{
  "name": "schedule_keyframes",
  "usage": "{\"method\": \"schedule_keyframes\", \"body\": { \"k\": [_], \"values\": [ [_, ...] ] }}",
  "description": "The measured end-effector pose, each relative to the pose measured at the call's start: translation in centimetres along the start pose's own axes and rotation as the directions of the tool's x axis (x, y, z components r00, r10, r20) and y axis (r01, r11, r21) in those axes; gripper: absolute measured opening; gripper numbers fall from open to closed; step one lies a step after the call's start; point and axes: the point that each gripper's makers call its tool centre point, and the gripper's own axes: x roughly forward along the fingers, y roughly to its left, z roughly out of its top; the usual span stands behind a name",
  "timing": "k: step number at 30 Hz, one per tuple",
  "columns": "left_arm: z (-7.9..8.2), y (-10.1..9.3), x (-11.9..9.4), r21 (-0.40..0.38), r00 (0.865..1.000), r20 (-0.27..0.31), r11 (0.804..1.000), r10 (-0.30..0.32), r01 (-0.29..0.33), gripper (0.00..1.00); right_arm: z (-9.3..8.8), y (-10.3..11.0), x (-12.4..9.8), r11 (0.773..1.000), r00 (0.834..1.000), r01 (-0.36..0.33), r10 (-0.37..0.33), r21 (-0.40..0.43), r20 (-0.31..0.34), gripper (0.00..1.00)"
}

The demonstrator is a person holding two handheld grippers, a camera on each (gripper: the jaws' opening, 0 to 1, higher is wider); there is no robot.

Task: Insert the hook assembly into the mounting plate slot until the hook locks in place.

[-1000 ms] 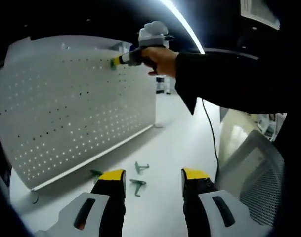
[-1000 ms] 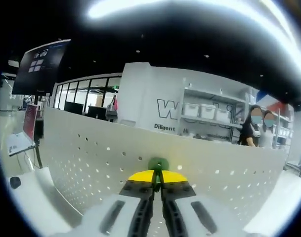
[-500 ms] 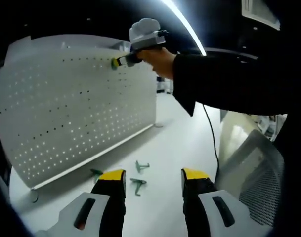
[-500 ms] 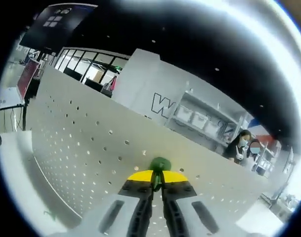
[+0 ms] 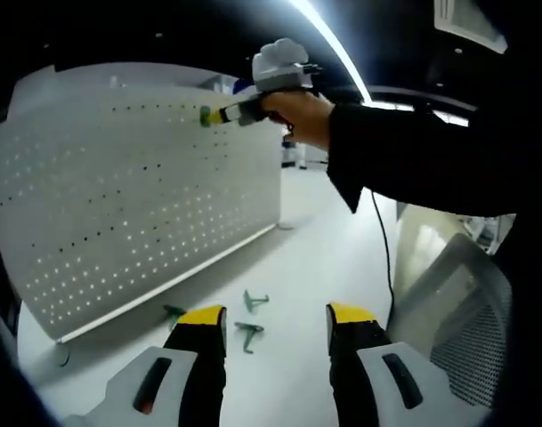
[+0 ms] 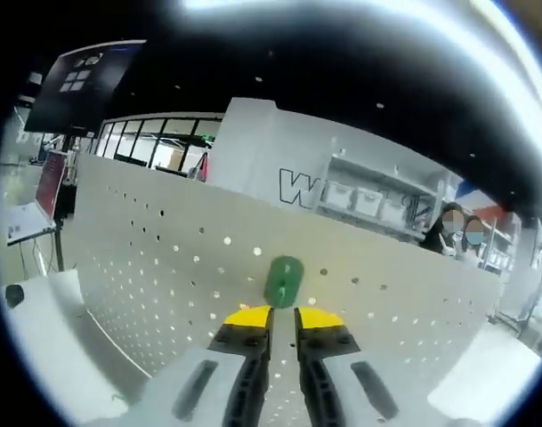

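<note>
Since a second ago, the right gripper (image 6: 271, 313) has parted its jaws, leaving the green hook (image 6: 283, 280) seated on the pegboard (image 6: 164, 276). Nearer, the left gripper (image 5: 275, 322) hangs spread and empty above spare hooks (image 5: 249, 333) on the table (image 5: 315, 258), apparently waiting its turn.
</note>
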Motion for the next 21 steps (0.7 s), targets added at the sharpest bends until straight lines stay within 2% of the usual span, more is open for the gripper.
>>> {"method": "schedule_keyframes", "body": {
  "k": [2,7,14,17,21],
  "values": [
    [0.0,0.0,0.0,0.000,1.000,0.001,1.000,0.000,0.000,0.46,-1.0,0.5,-0.9,1.000,1.000,-0.012,0.013,0.004,-0.010,0.08],
    [0.0,-0.1,0.0,0.003,1.000,-0.001,1.000,-0.001,0.001,0.46,-5.3,2.3,-3.6,0.996,0.996,-0.060,0.065,0.072,-0.067,0.09],
    [-0.2,-0.1,0.1,0.008,1.000,-0.010,1.000,-0.001,0.001,0.45,-10.1,4.2,-5.9,0.987,0.985,-0.089,0.107,0.133,-0.136,0.10],
    [-0.3,-0.1,0.1,0.011,1.000,-0.013,1.000,-0.001,0.002,0.45,-11.7,5.5,-6.7,0.986,0.978,-0.119,0.137,0.118,-0.160,0.10],
    [-0.3,-0.1,0.2,0.015,1.000,-0.016,1.000,-0.001,0.001,0.45,-14.0,7.8,-7.9,0.980,0.960,-0.172,0.189,0.098,-0.208,0.10]
  ]
}}
